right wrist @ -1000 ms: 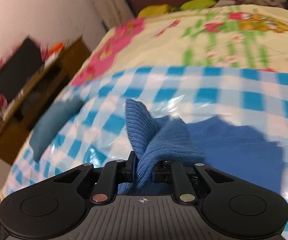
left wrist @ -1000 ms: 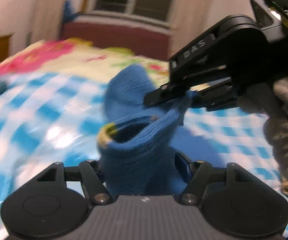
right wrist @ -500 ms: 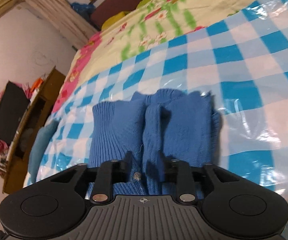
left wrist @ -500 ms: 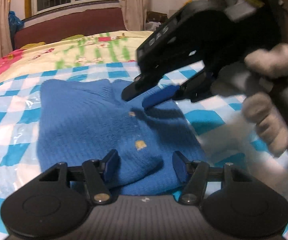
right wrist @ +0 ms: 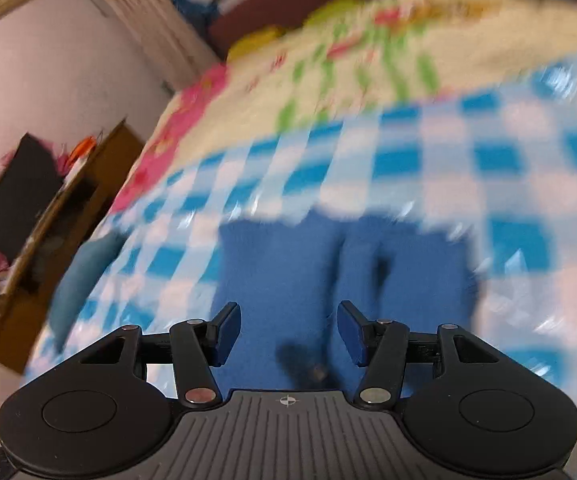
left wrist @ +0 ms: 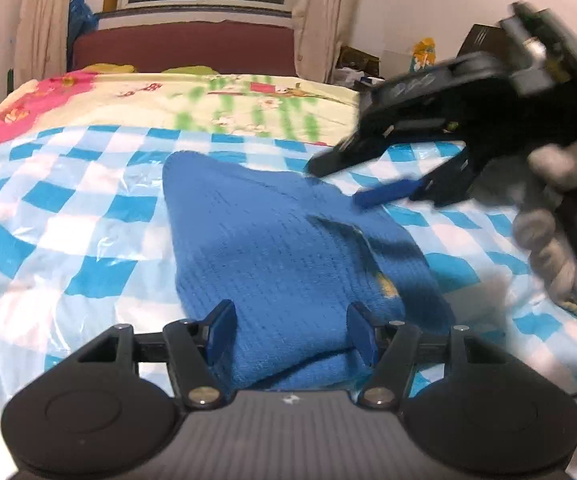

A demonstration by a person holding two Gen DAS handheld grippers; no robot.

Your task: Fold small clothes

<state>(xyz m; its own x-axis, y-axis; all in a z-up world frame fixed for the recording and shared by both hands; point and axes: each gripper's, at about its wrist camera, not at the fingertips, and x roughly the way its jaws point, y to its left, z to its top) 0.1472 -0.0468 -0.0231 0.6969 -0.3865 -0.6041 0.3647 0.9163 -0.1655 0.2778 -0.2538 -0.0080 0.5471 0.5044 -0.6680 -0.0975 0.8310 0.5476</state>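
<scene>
Blue knit garment (left wrist: 280,248) flat on the checked sheet (left wrist: 68,216) of the bed, long axis running away from the left tongs (left wrist: 292,330). Left tongs part-open astride its near edge, gripping nothing. Right tongs (left wrist: 372,182) opening, empty, above garment's far right side. Near hem hidden; right view blurred.

Black two-finger grippers, grey knit glove

Left gripper (left wrist: 290,330): ribbed grey-black body, round side discs, silver pivot screws, blue pads (left wrist: 220,330). Right gripper (left wrist: 362,184) matches, in a grey glove (left wrist: 556,220).
</scene>
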